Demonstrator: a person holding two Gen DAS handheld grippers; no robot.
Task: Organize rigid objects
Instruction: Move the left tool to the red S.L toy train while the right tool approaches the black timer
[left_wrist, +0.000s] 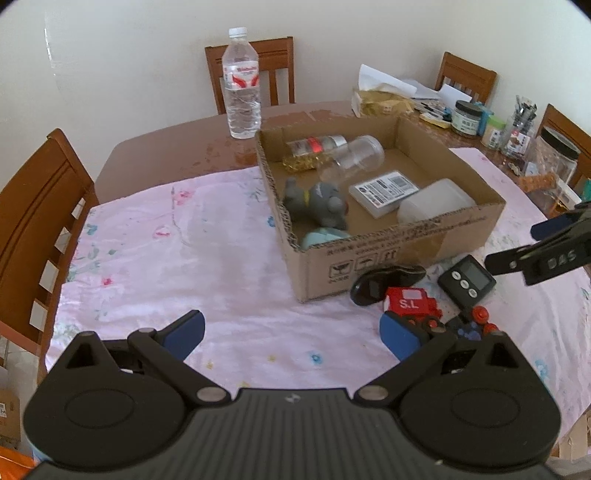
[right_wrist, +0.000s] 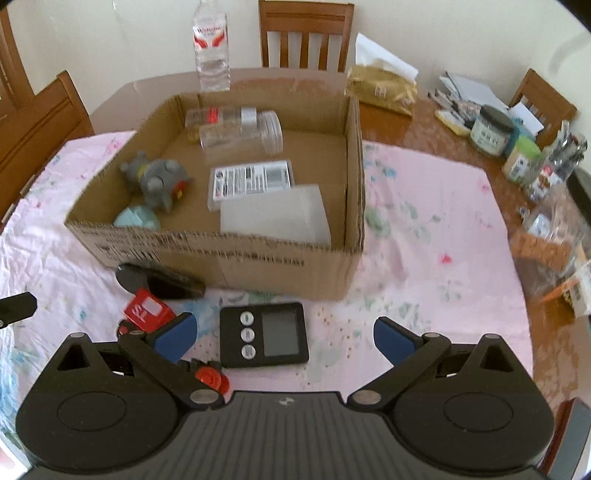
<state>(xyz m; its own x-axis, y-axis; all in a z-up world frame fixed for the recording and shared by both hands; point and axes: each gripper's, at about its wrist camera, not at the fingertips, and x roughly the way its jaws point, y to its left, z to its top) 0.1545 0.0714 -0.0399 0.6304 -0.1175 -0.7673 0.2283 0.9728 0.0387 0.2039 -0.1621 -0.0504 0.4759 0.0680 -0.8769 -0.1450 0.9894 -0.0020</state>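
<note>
A cardboard box (left_wrist: 399, 254) (right_wrist: 258, 262) sits on the pink cloth and holds a grey toy (left_wrist: 317, 203) (right_wrist: 159, 181), clear jars (left_wrist: 351, 155), a labelled case (left_wrist: 384, 190) (right_wrist: 251, 179) and a white tub (right_wrist: 273, 216). In front of it lie a black timer (right_wrist: 264, 334) (left_wrist: 467, 280), a red toy train (left_wrist: 410, 304) (right_wrist: 147, 310) and a black oval object (left_wrist: 384, 282) (right_wrist: 159, 280). My left gripper (left_wrist: 291, 332) is open and empty, left of the train. My right gripper (right_wrist: 282, 336) is open, hovering over the timer.
A water bottle (left_wrist: 242, 85) stands behind the box. Jars, papers and clutter (right_wrist: 517, 147) crowd the table's right side. Wooden chairs (left_wrist: 40, 229) surround the table. The right gripper's fingers (left_wrist: 546, 254) show at the right edge of the left wrist view.
</note>
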